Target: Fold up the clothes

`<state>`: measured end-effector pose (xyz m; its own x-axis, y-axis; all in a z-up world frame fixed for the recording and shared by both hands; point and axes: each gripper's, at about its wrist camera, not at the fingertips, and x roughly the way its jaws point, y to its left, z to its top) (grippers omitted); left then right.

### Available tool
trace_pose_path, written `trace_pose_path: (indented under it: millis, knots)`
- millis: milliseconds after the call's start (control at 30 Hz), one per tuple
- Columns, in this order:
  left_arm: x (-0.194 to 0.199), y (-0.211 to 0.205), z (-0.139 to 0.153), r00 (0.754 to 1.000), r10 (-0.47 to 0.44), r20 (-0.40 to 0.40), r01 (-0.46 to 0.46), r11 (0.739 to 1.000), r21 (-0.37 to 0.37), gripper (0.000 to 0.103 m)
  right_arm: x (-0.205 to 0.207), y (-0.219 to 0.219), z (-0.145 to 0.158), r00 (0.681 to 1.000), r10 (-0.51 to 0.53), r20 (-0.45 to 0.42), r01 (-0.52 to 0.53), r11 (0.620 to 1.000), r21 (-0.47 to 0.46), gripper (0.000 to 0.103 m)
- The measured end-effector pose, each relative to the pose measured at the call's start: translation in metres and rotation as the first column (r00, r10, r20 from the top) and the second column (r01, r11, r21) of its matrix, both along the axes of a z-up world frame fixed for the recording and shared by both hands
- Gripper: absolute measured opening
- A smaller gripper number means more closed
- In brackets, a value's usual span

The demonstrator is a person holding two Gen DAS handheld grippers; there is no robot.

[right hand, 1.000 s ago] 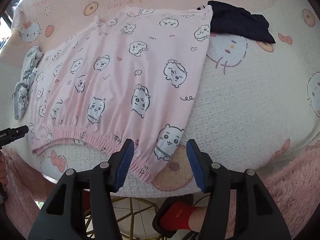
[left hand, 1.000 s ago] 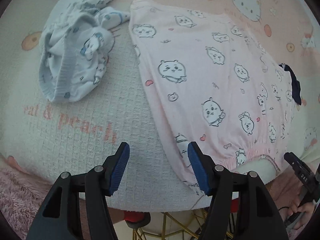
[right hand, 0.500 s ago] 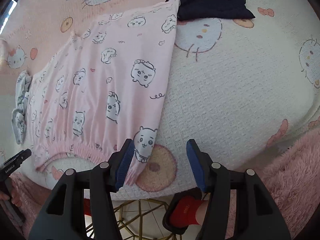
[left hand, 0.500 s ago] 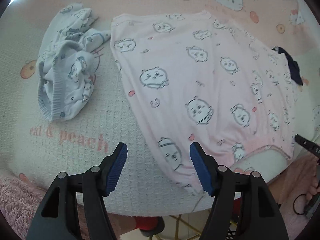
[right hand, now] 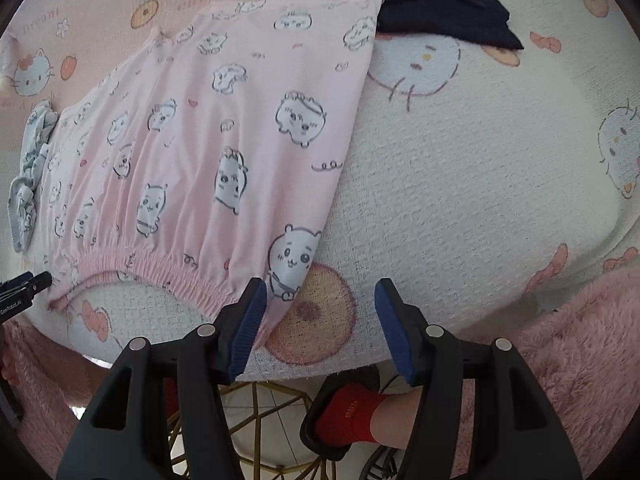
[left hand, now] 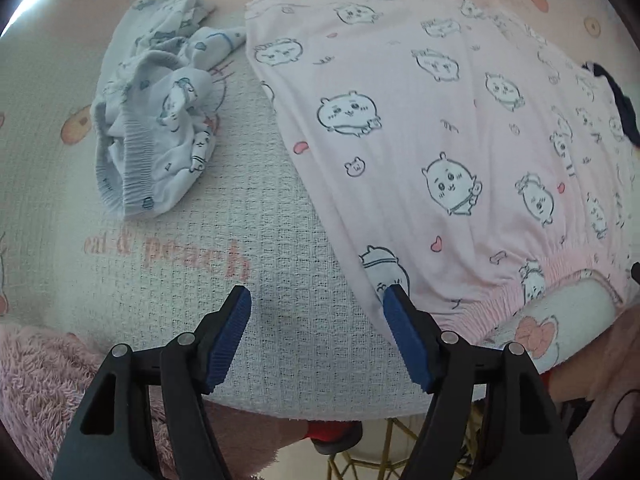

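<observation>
A pink garment with cartoon animal prints (left hand: 440, 128) lies spread flat on the table, its elastic waistband (left hand: 560, 276) at the near edge; it also shows in the right wrist view (right hand: 208, 148). My left gripper (left hand: 316, 308) is open and empty, low over the cloth just left of the garment's near left corner. My right gripper (right hand: 320, 300) is open and empty at the garment's near right corner, its left finger (right hand: 248, 316) over the hem.
A crumpled light blue garment (left hand: 156, 120) lies to the left, also at the right wrist view's edge (right hand: 28, 168). A dark navy garment (right hand: 440, 12) lies at the far right. The table cover (right hand: 480, 184) has cartoon prints. A foot in a red sock (right hand: 348, 416) is below the table edge.
Both grippers shifted slightly and came lower toward the garment's near corners. Both stayed open. The garment has not moved.
</observation>
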<state>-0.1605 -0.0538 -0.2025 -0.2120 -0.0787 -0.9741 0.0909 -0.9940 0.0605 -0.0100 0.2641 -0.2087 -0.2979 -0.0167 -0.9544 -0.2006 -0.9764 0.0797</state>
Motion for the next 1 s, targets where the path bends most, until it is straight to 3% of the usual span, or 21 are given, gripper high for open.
trace_pose_path:
  millis: [100, 233, 300, 400, 500, 533, 600, 667, 767, 833, 933, 967, 1000]
  knots:
    - [-0.011, -0.002, 0.018, 0.997, 0.017, -0.079, -0.011, 0.997, 0.080, 0.072, -0.002, -0.009, 0.020, 0.997, 0.007, -0.078, -0.007, 1.000, -0.005, 0.057]
    - [-0.049, 0.017, 0.027, 0.988, -0.081, -0.131, 0.085, 0.996, 0.025, 0.072, -0.051, -0.045, 0.023, 0.995, 0.071, -0.070, -0.075, 0.996, -0.053, 0.057]
    - [-0.071, 0.007, 0.019, 0.978, -0.149, -0.146, 0.157, 0.987, 0.040, 0.072, -0.073, -0.047, 0.026, 0.992, 0.116, -0.059, -0.119, 0.991, -0.058, 0.057]
    - [-0.068, 0.033, 0.027, 0.951, -0.274, -0.144, 0.282, 0.959, 0.039, 0.072, -0.104, -0.072, 0.029, 0.977, 0.202, -0.064, -0.205, 0.978, -0.035, 0.057]
    - [-0.073, 0.041, 0.001, 0.931, -0.364, 0.009, 0.364, 0.928, -0.081, 0.072, -0.125, -0.100, 0.010, 0.944, 0.331, 0.015, -0.331, 0.943, 0.038, 0.057]
    - [-0.073, 0.030, 0.001, 0.936, -0.351, 0.006, 0.351, 0.935, -0.051, 0.075, -0.124, -0.102, 0.005, 0.934, 0.357, 0.030, -0.358, 0.932, 0.057, 0.058]
    - [-0.081, -0.001, 0.003, 0.961, -0.267, 0.072, 0.264, 0.963, 0.048, 0.075, -0.119, -0.099, 0.003, 0.925, 0.378, 0.039, -0.379, 0.923, 0.060, 0.059]
    - [-0.095, -0.029, 0.017, 0.980, -0.196, 0.028, 0.192, 0.977, 0.088, 0.075, -0.124, -0.095, 0.010, 0.931, 0.363, 0.031, -0.363, 0.932, 0.008, 0.058]
    - [-0.131, -0.056, 0.038, 0.986, -0.138, -0.091, 0.139, 0.990, 0.010, 0.075, -0.140, -0.097, 0.022, 0.934, 0.358, 0.007, -0.357, 0.932, -0.064, 0.058]
    - [-0.159, -0.071, 0.040, 0.986, -0.098, -0.136, 0.099, 0.995, 0.000, 0.072, -0.168, -0.116, 0.035, 0.919, 0.392, -0.038, -0.393, 0.917, -0.064, 0.058]
    - [-0.197, -0.086, 0.034, 0.985, -0.065, -0.162, 0.066, 0.998, -0.003, 0.057, -0.233, -0.155, 0.051, 0.877, 0.469, -0.107, -0.473, 0.881, -0.020, 0.058]
    - [-0.208, -0.088, 0.029, 0.985, -0.067, -0.158, 0.067, 0.998, -0.010, 0.049, -0.276, -0.156, 0.037, 0.862, 0.493, -0.115, -0.496, 0.868, 0.005, 0.058]
    - [-0.219, -0.090, 0.024, 0.986, -0.070, -0.153, 0.068, 0.998, -0.018, 0.044, -0.289, -0.172, 0.040, 0.850, 0.513, -0.119, -0.514, 0.857, 0.027, 0.058]
